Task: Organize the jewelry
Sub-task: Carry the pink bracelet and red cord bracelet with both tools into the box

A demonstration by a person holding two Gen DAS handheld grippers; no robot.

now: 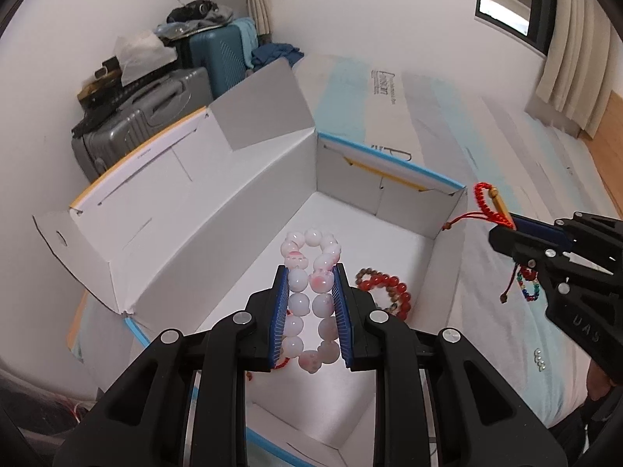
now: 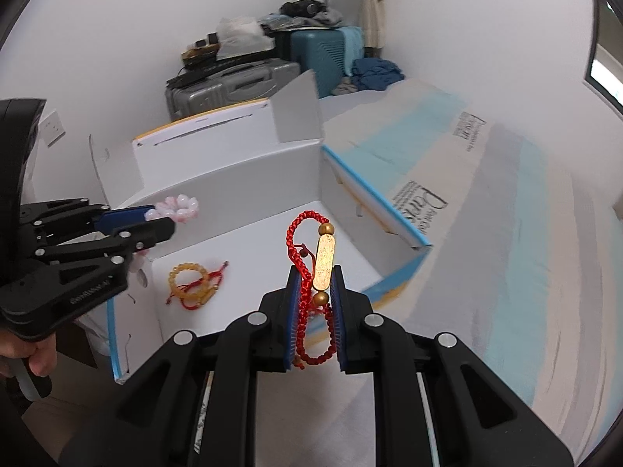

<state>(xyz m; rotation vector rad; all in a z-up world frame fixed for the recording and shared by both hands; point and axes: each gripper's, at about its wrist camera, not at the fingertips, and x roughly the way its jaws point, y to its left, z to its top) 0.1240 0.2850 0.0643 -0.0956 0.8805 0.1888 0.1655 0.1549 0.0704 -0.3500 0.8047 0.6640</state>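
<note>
Bed-top white box (image 1: 272, 202) lies right below your left gripper (image 1: 311, 311), which pinches the pink bead bracelet (image 1: 311, 272) lengthwise over it. Right wrist: your right gripper (image 2: 315, 311) clamps the red cord bracelet (image 2: 311, 257) above the box's near corner, box floor ahead-left.

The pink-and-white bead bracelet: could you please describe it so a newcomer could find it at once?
Start at the open white cardboard box on the bed. Over it, the left gripper pinches the pink-and-white bead bracelet between its blue pads. Its big pale, glossy beads set it apart from the red bead bracelet on the box floor and the red cord bracelet in the right gripper.
</note>
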